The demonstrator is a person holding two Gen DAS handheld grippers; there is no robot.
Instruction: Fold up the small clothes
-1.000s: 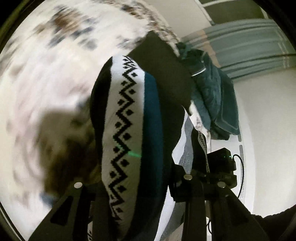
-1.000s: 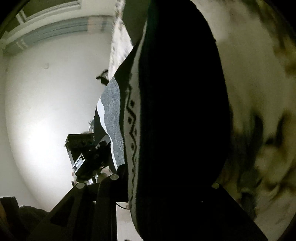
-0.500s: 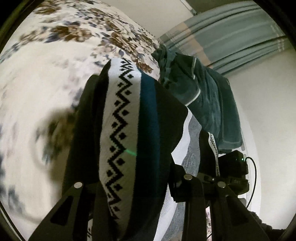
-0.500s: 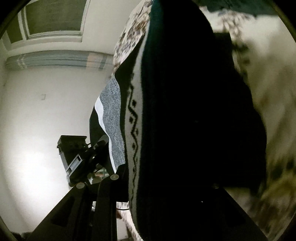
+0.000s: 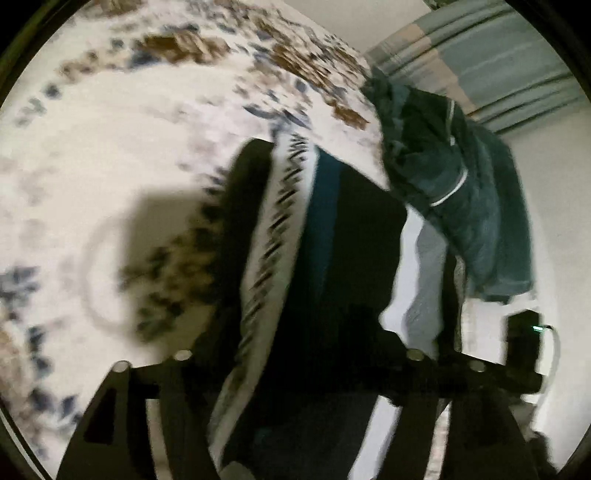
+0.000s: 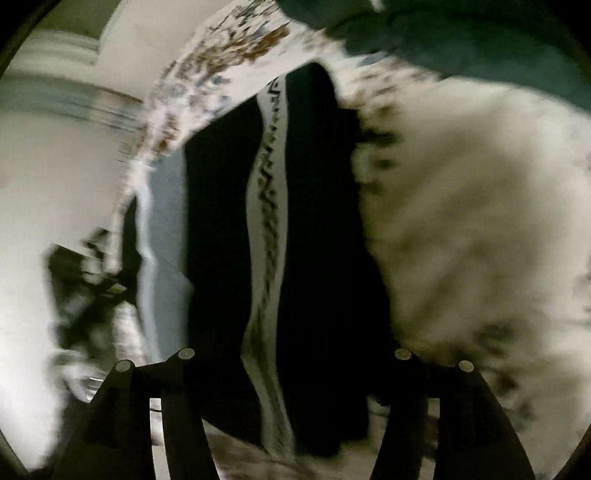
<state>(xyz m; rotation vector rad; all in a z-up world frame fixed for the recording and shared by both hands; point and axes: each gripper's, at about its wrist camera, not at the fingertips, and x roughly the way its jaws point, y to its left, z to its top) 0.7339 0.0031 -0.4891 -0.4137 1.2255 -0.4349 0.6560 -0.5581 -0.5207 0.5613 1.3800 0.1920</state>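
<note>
The left gripper (image 5: 295, 376) and right gripper (image 6: 291, 373) each pinch the patterned garment (image 5: 325, 266), black with a white zigzag band and teal stripe. It hangs over the floral bed (image 5: 110, 147), a dark green garment (image 5: 454, 192) heaped beyond it.

Motion blur smears both views, so the zigzag band on the black, white and teal knitted garment (image 5: 280, 236) and the brown and blue flowers of the white floral bedspread (image 5: 110, 122) lose their outlines. The garment covers the jaws of both grippers, so their grip cannot be read. The dark teal bundle of cloth (image 6: 461, 33) is cut off by the far edge of the right wrist view.
</note>
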